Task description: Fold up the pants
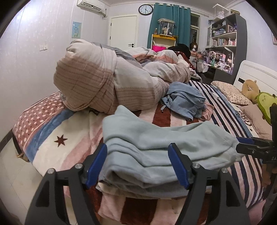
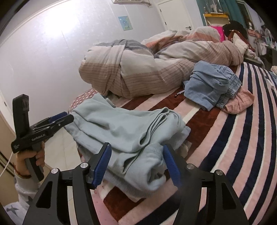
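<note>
- Lying near the foot edge of the bed (image 1: 52, 147), the light blue pants (image 1: 155, 143) are bunched into a thick stack of several layers on the striped blanket (image 2: 242, 138).
- Your left claw (image 1: 138, 164) sits spread wide, its blue pads (image 1: 97, 166) on either side of the near end of the stack; the fabric lies between them, but neither pad presses into it.
- Your right claw (image 2: 136, 164) is likewise released, its blue pads (image 2: 102, 164) flanking the rolled, ribbed end of the pants without pinching it.
- From the right wrist view, your left claw appears side-on at the left, its tips at the edge of the pants; your left hand (image 2: 29, 161) wraps the handle, wearing a light sleeve.
- From the left wrist view, the right claw's dark tip shows at the right edge, just beside the far end of the pants.
- Behind the pants, a second pile of clothes sits well apart: folded denim pieces (image 1: 183, 102) on top of a pink checked piece (image 2: 238, 102).
- A large rolled duvet (image 1: 97, 83) with beige and grey stripes lies across the bed beyond both piles.
- At the head of the bed you can see a floral pillow (image 1: 230, 91) and a green stuffed toy (image 1: 264, 103) near the white headboard (image 1: 254, 72).
- On the far wall hang a round clock (image 1: 145, 9) beside teal curtains (image 1: 166, 22), with cluttered shelves (image 1: 225, 34) to the right.
</note>
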Motion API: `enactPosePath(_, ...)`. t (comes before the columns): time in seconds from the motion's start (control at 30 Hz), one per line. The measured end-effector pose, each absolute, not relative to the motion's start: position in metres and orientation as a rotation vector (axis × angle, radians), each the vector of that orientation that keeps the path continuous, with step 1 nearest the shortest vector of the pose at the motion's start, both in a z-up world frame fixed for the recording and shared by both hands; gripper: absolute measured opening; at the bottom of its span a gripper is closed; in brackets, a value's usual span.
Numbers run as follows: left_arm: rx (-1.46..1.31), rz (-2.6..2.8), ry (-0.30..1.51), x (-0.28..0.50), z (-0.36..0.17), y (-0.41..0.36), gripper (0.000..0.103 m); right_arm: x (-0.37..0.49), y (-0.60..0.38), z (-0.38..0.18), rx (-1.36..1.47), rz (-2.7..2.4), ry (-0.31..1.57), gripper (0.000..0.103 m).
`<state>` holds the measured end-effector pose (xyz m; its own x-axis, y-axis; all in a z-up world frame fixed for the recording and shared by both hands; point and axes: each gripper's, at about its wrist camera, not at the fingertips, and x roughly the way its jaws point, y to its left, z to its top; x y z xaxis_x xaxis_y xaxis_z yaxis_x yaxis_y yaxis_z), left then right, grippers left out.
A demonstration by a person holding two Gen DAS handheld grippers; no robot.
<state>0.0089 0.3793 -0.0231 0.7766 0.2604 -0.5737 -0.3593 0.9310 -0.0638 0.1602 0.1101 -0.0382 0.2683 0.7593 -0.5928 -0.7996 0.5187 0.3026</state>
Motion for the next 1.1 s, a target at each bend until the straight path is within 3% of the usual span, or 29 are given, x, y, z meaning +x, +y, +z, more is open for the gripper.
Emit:
enactPosePath(0.3, -0.167, 0.327, 0.58, 0.002, -0.012, 0.339, 0.082, 0.144, 0.069, -0.034, -0.072, 1.002, 0.741, 0.067)
enactPosePath(0.37, -0.163, 0.321, 0.573, 0.001, -0.01, 0.328, 0.083, 0.141, 0.057, -0.033, -0.067, 0.987, 0.735, 0.076)
enactPosePath(0.53, -0.142, 0.288, 0.528, -0.001, 0.001, 0.291, 0.09, 0.133, 0.02, -0.03, -0.067, 0.932, 0.71, 0.08)
enactPosePath(0.63, -0.121, 0.258, 0.489, 0.001, 0.01, 0.26, 0.092, 0.128, -0.009, -0.026, -0.058, 0.884, 0.677, 0.091)
enactPosePath(0.97, -0.038, 0.147, 0.317, 0.005, 0.027, 0.139, 0.102, 0.096, -0.124, -0.007, -0.046, 0.639, 0.504, 0.103)
enactPosePath(1.1, -0.05, 0.123, 0.264, 0.005, 0.025, 0.106, 0.102, 0.075, -0.163, 0.0, -0.039, 0.554, 0.398, 0.102)
